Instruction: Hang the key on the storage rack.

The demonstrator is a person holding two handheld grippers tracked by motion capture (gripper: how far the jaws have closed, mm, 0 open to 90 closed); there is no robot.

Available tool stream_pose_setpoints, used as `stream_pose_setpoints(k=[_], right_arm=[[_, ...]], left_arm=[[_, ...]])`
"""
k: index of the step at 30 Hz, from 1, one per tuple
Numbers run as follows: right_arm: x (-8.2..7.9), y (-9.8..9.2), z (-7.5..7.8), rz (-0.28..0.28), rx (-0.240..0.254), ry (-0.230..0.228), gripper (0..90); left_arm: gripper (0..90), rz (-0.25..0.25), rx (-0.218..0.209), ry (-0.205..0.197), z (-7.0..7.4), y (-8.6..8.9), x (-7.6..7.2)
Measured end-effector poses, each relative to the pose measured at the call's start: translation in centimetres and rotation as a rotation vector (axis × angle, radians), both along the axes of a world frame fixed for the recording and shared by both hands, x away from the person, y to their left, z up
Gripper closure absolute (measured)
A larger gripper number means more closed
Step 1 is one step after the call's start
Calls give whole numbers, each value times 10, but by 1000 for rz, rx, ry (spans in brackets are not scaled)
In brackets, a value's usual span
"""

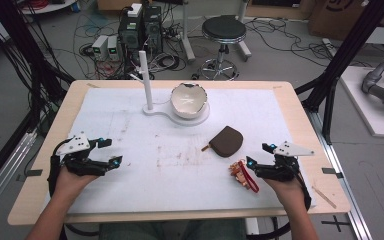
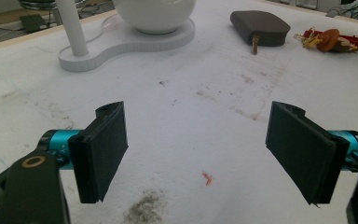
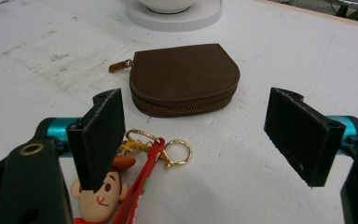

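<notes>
My left gripper (image 2: 196, 151) stands wide open over bare, stained worktop (image 1: 130, 130), holding nothing. My right gripper (image 3: 196, 140) is equally wide open and empty. Brown zip pouch (image 3: 184, 77) lies just beyond it; cartoon keychain (image 3: 121, 184) lies beside its left jaw.

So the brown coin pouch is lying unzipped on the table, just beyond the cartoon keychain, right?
Not quite: the brown coin pouch is zipped shut, not unzipped. The right gripper view shows its zipper closed all along the edge. It does lie on the table just beyond the cartoon keychain.

No legible text; far box marking blurred.
</notes>
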State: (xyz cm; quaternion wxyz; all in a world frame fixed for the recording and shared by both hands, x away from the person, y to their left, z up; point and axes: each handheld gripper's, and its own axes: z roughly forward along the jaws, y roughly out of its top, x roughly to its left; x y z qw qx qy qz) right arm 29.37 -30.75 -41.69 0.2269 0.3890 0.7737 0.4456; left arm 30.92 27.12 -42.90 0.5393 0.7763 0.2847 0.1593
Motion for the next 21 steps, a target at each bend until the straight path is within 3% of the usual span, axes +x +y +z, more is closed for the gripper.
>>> stream_pose_setpoints(k=[21], right_arm=[[-11,2,4,25,4,-4,205]], left_arm=[[206,-17,4,-7,0,-8,5]])
